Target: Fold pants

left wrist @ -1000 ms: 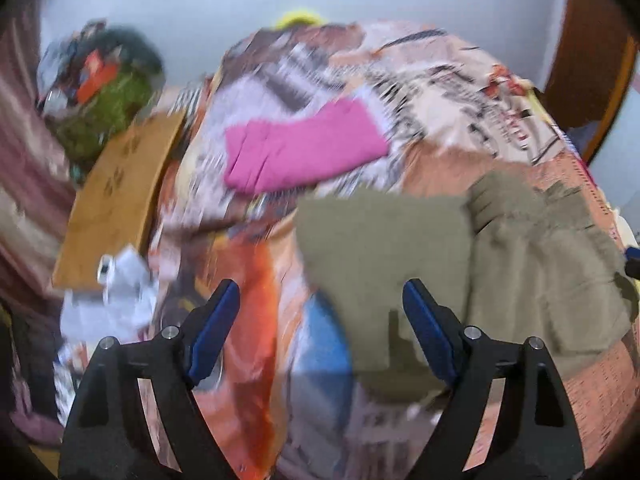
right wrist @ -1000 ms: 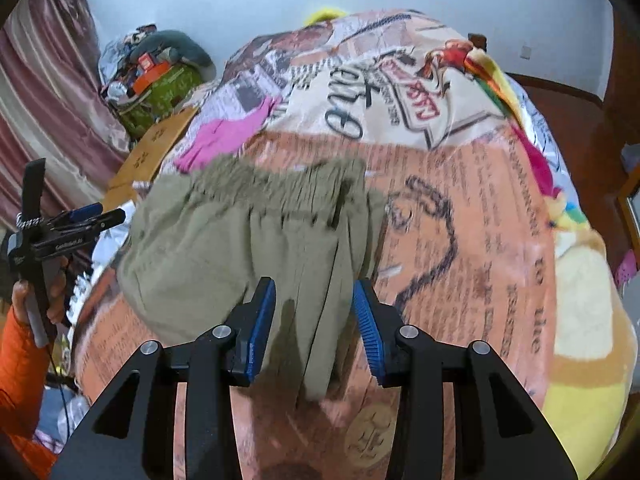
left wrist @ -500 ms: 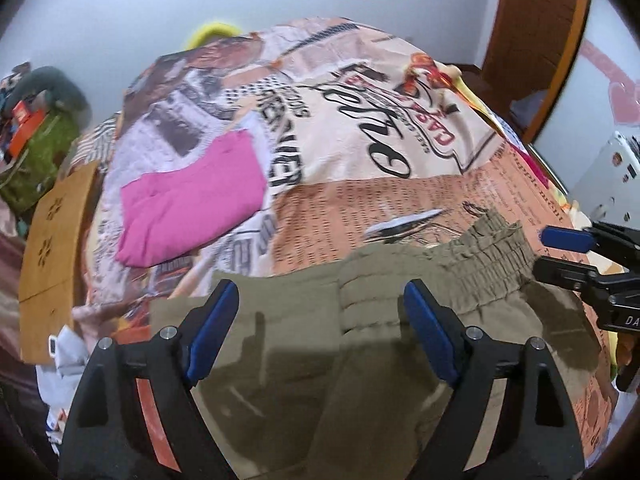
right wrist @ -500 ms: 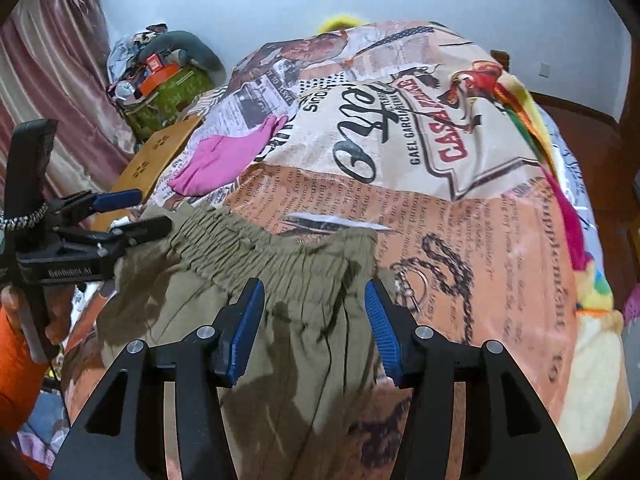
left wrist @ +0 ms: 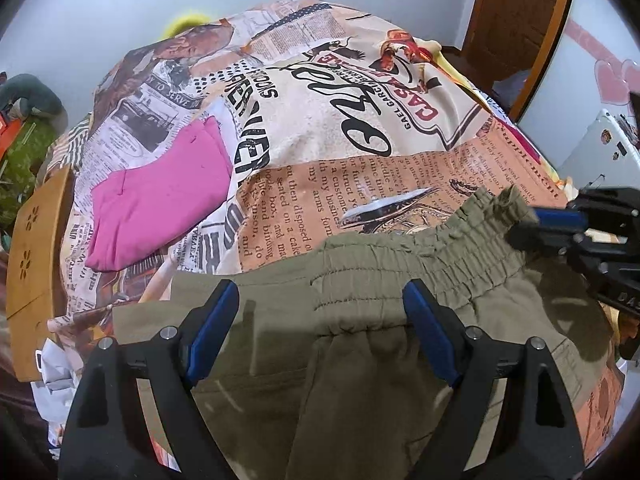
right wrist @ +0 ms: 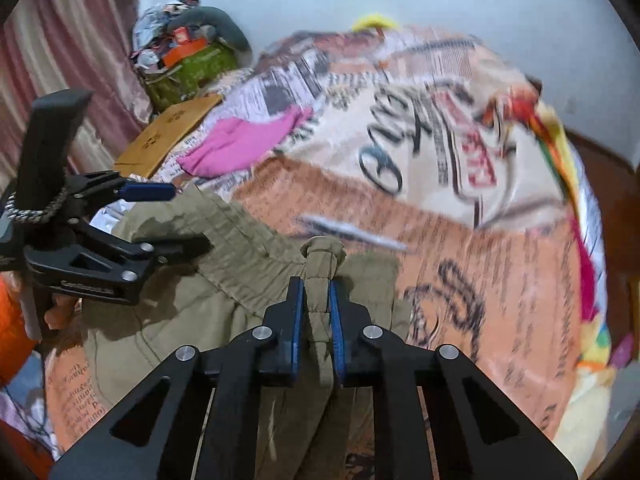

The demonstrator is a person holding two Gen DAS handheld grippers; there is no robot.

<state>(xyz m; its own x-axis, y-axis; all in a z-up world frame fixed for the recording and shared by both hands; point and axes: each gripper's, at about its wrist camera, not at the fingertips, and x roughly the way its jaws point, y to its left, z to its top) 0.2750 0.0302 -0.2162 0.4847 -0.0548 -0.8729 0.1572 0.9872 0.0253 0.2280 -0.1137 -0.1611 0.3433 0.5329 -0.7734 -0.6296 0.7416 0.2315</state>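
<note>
Pinching a bunched end of the waistband: right gripper (right wrist: 317, 312), closed on olive pants (left wrist: 360, 360). Hovering wide open over the waistband's other end: left gripper (left wrist: 320, 332). Spread flat on printed bedspread (left wrist: 360, 128). Farther back: folded pink garment (left wrist: 160, 196).

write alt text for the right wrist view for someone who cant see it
The right tongs are shut on a bunched corner of the waistband of olive-green pants lying on a newspaper-print bedspread. At left, the left tongs sit open at the waistband's other end. A folded pink garment lies farther back.
</note>
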